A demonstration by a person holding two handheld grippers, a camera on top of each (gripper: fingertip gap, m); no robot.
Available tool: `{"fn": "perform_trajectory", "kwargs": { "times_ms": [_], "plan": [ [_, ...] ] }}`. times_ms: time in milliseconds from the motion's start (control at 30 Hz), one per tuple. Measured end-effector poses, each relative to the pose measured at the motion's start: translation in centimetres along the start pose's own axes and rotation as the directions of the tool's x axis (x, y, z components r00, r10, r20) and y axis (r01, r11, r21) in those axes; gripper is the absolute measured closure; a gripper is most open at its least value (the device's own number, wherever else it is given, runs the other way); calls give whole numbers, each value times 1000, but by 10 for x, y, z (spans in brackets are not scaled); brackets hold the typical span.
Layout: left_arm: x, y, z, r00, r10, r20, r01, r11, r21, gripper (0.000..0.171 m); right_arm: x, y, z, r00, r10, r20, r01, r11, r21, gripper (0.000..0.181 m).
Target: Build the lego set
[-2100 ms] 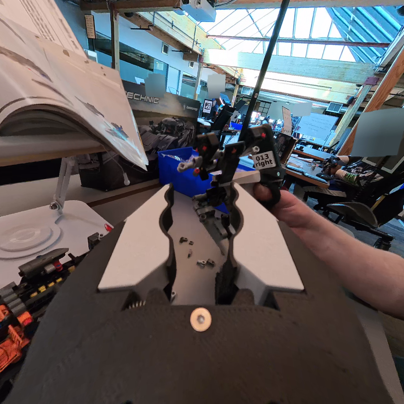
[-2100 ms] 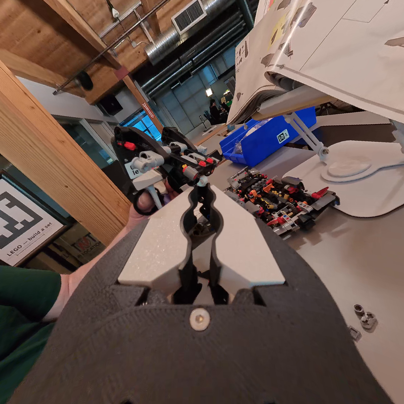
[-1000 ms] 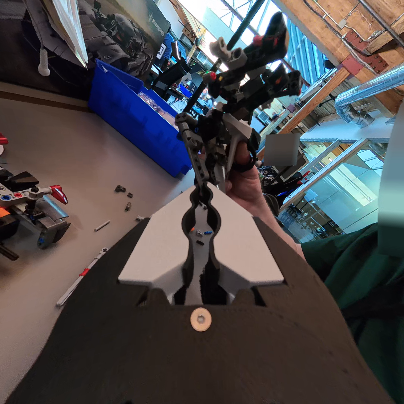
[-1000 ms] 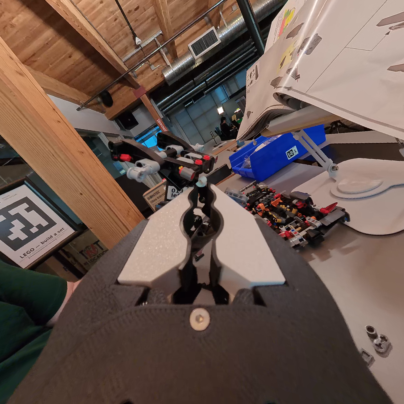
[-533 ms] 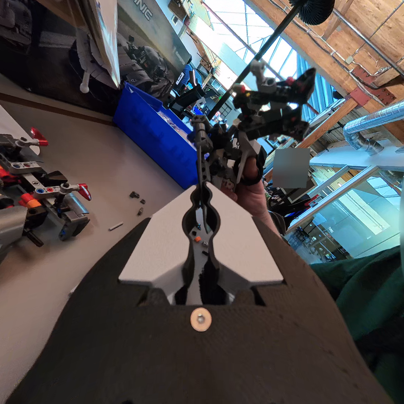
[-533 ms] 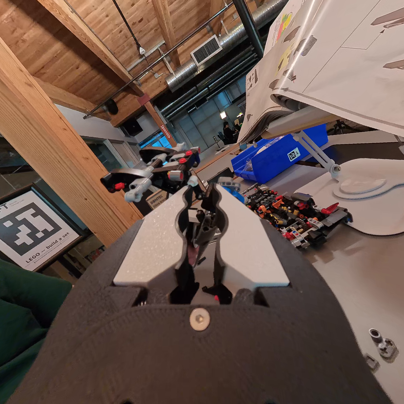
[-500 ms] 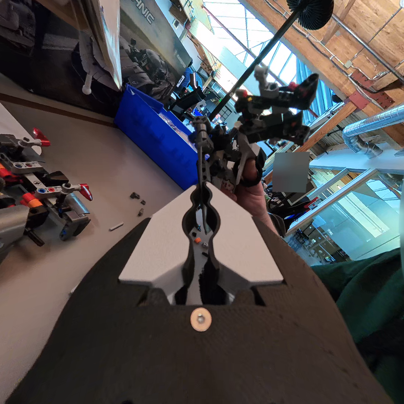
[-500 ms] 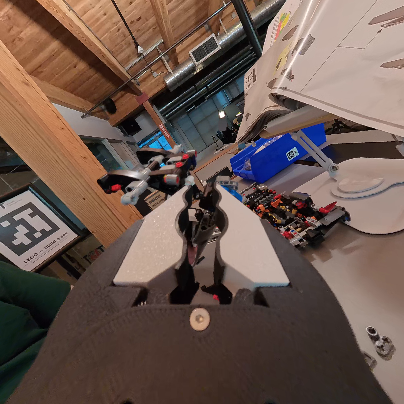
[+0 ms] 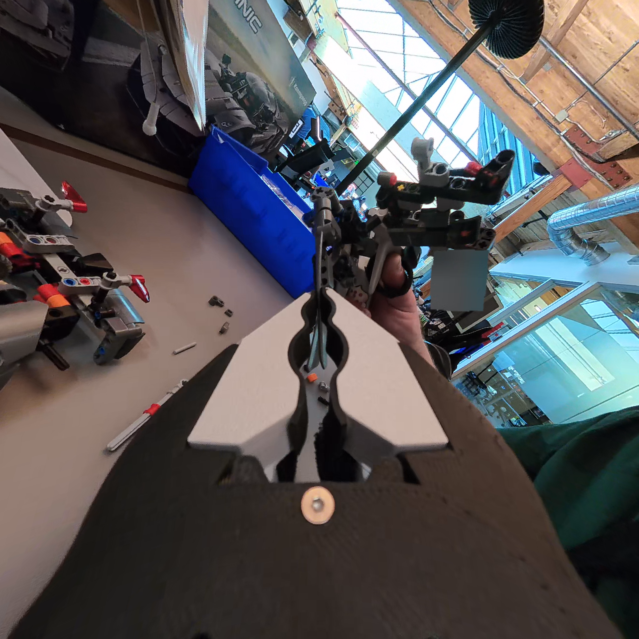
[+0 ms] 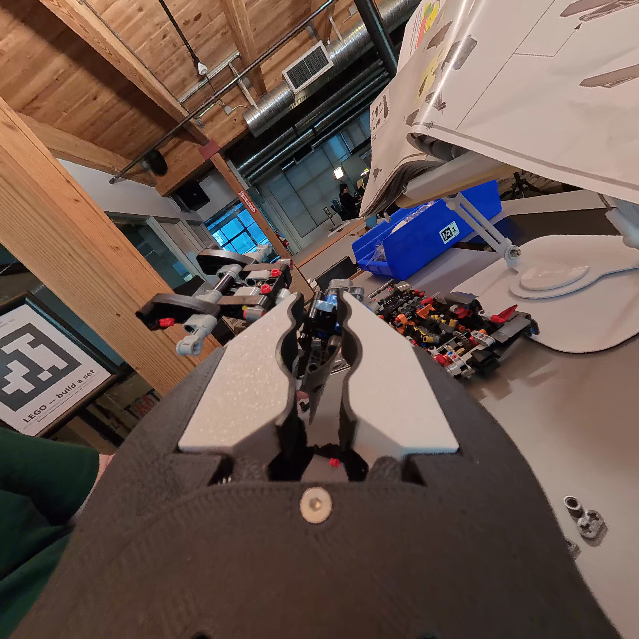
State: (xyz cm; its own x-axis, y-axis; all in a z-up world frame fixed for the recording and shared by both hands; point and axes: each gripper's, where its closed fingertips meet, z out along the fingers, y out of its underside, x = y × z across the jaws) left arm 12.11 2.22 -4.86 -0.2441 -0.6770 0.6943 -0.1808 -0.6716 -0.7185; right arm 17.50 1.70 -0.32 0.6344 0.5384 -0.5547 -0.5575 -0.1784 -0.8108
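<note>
Bench: a wide, flat grey bench (image 9: 145, 242) carries all the loose things; its bare surface also shows in the right wrist view (image 10: 553, 397).
Book stand: a white stand with a round foot (image 10: 560, 276) holds an open white instruction booklet (image 10: 518, 69) above the bench.
Bin: a blue plastic parts bin (image 9: 256, 221) stands at the far side of the bench, behind the model; it is seen also at (image 10: 425, 231).
Large model: a partly built lego car of black, grey, orange and red pieces (image 10: 453, 325) lies on the bench just beside the foot of the stand; its end with red tips shows at (image 9: 69, 276).
Sub-assembly: a black and grey lego sub-assembly with red pins (image 9: 439, 214) is held in the air above the bench edge, between both tools; its black curved panels show at (image 10: 221, 297).
Left gripper (image 9: 320, 294): the fingers are clenched on a thin dark grey beam that hangs down from the sub-assembly.
Right gripper (image 10: 321, 301): the fingers stand a little apart around the dark lower part of the sub-assembly; I cannot tell if they press it.
Hand: a person's hand (image 9: 394, 297) holds the right tool handle.
Small parts: a thin grey axle with a red collar (image 9: 145, 418) and small dark connectors (image 9: 219, 307) lie loose on the bench.
</note>
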Motion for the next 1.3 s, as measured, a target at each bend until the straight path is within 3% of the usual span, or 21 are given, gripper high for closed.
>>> {"fn": "perform_trajectory", "kwargs": {
  "times_ms": [300, 533, 767, 900, 1033, 1167, 1300],
  "plan": [
    [-7, 11, -9, 998, -43, 45, 44, 999, -29, 171, 12, -6, -8, 996, -7, -86, 8, 1000, 16, 160],
    [-22, 50, -27, 981, -79, 179, 105, 984, -145, 171, 21, -24, -28, 989, -35, -146, 44, 997, 60, 161],
    [-27, 86, -35, 961, -115, 252, 180, 951, -253, 171, 32, -16, -28, 989, 4, -150, 4, 999, 50, 161],
    [-29, 109, -40, 946, -120, 303, 228, 907, -353, 171, 28, -14, -24, 992, 11, -130, -6, 999, 40, 161],
    [-33, 114, -44, 932, -148, 330, 271, 891, -363, 171, 16, -18, -23, 996, -25, -91, 28, 999, 31, 161],
    [-38, 115, -44, 925, -168, 340, 291, 890, -351, 171, -6, -19, -20, 991, -116, -63, 112, 992, -58, 154],
    [-42, 115, -45, 919, -206, 337, 318, 893, -320, 171, -36, -5, -22, 965, -260, -45, 243, 942, -231, 144]
  ]
}}
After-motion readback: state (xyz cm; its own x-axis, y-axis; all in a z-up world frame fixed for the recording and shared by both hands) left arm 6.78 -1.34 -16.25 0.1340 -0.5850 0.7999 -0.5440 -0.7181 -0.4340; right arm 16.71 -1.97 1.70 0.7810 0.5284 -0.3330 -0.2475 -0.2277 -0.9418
